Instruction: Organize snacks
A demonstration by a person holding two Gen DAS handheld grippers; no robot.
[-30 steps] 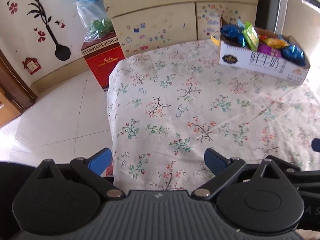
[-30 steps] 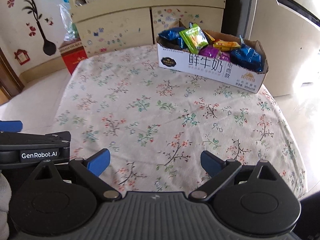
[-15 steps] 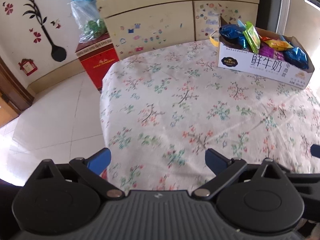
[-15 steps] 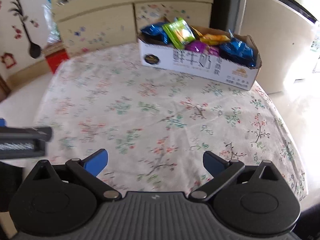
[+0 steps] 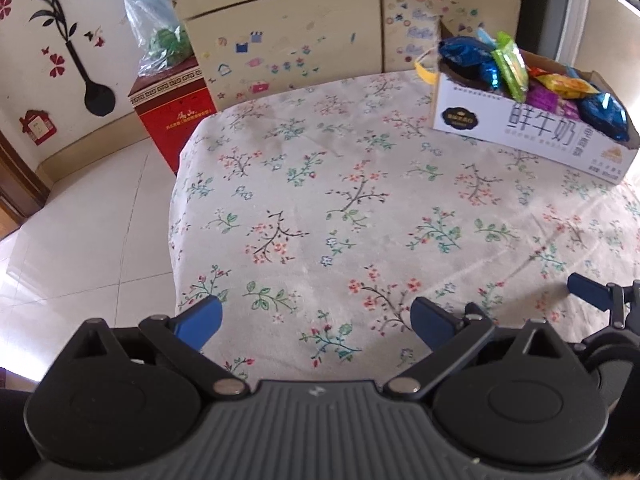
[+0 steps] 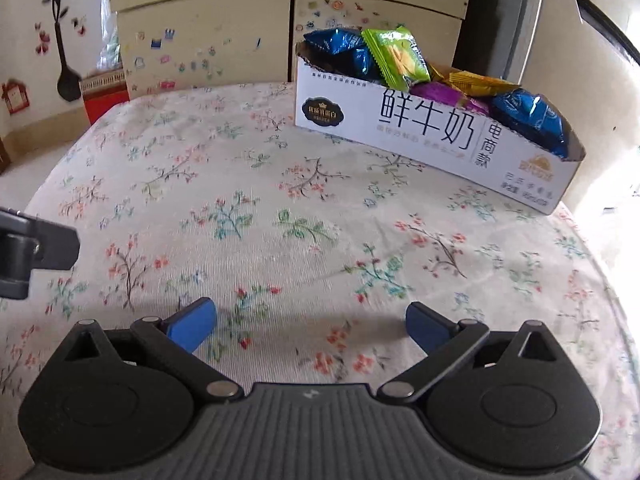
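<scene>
Each claw is black plastic with a ridged grey middle, two round black discs, silver screws and bright blue fingertips: left claw [image 5: 314, 322], right claw [image 6: 310, 322].

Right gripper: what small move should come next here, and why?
Probably carry the right gripper forward toward the white carton and the green packet sticking up out of it. Its jaws are wide open with only floral tablecloth between them, and every snack visible sits in that carton.
</scene>
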